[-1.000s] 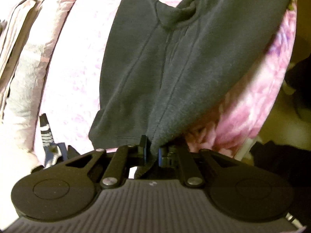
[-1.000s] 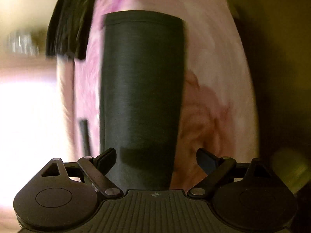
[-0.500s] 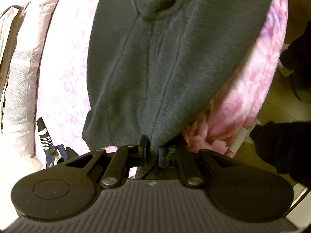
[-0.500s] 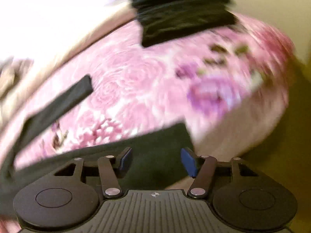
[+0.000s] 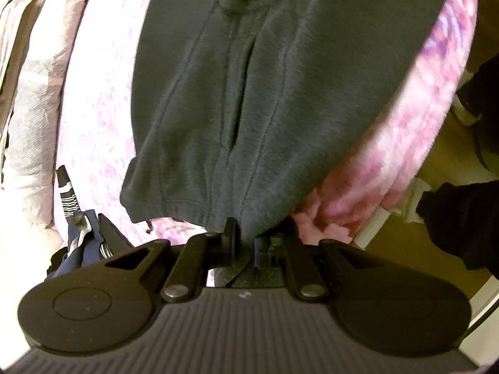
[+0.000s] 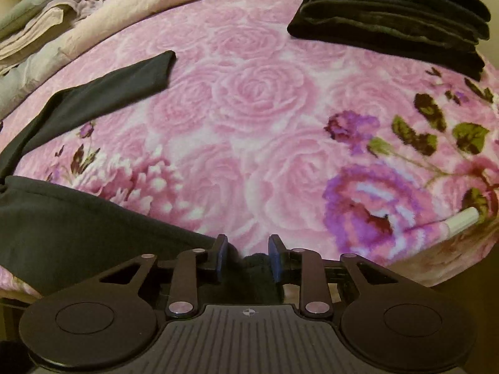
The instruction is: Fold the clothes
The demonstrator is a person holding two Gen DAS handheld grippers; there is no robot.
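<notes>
A dark grey garment (image 5: 249, 93) lies spread on a pink floral blanket (image 5: 414, 118). My left gripper (image 5: 244, 243) is shut on its near hem, and the cloth runs away from the jaws up the view. In the right wrist view the same garment (image 6: 78, 227) lies at the lower left, with one long dark part (image 6: 109, 90) stretched across the blanket (image 6: 265, 124). My right gripper (image 6: 246, 258) is closing its jaws. A bunched edge of the dark cloth sits between the blue pads (image 6: 220, 258), and a gap still shows.
A stack of folded dark clothes (image 6: 389, 21) sits at the far right of the bed. Beige and grey bedding (image 6: 46, 31) is piled at the far left. A person's dark sleeve (image 5: 461, 218) shows beyond the bed's edge, and a striped item (image 5: 67, 196) lies beside the left gripper.
The right gripper has rolled and swung, so its view now looks across the bed. Its jaws have narrowed from wide open around the garment's edge. The left gripper keeps its grip, slightly lower.
</notes>
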